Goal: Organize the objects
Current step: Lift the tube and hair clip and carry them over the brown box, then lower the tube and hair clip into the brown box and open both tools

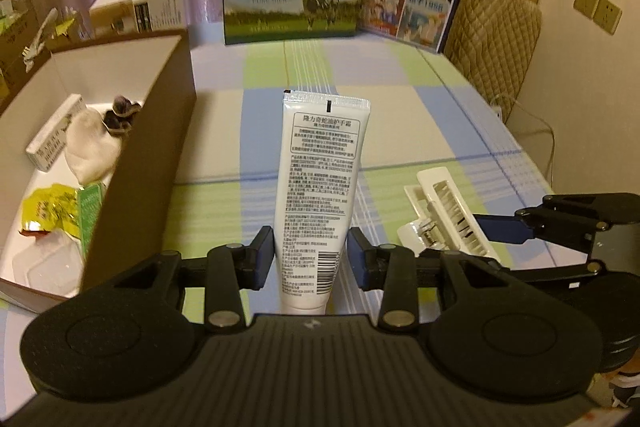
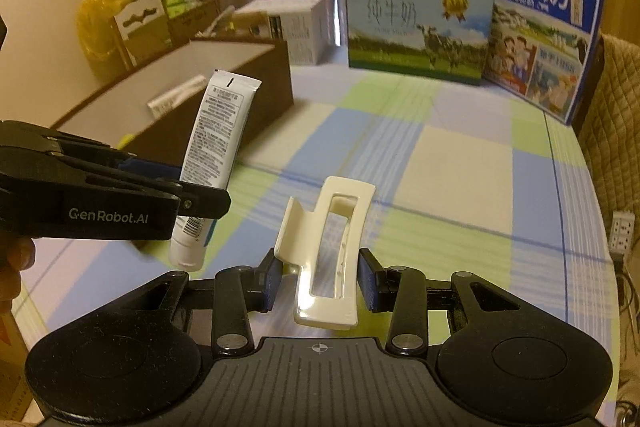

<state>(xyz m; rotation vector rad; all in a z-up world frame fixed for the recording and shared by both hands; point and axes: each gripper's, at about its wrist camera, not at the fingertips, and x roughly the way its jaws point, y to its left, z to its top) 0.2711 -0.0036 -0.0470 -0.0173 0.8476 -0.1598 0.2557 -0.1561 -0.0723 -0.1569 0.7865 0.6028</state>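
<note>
Tube (image 1: 320, 195) of hand cream, white, printed back facing the left camera: clamped near its cap end in the left gripper (image 1: 311, 255), blue pads pressing its sides. Its long axis runs up and away from the jaws, crimped end highest, cap lowest. In the right view it hangs clear above the checked tablecloth (image 2: 440, 163), tilted a little.

Hair clip (image 2: 328, 259), cream plastic, gripped across its width in the right gripper (image 2: 318, 281), pads against both sides. Its long axis points forward along the fingers. It too looks off the cloth.

Box (image 1: 160, 131), brown outside, white inside, open top, lies to the left of both grippers. Already in it: a small carton (image 1: 52, 135), a white pouch (image 1: 90, 147), yellow packets (image 1: 50, 211).

Key relation: the left gripper is the nearer to the box; its near wall stands just beside the tube's left. The right gripper sits on the far side of the left one, so the clip would have to cross behind or over the tube.

Judgement: tube probably goes in first, moved leftward over the wall; it should clear the rim before release.
</note>
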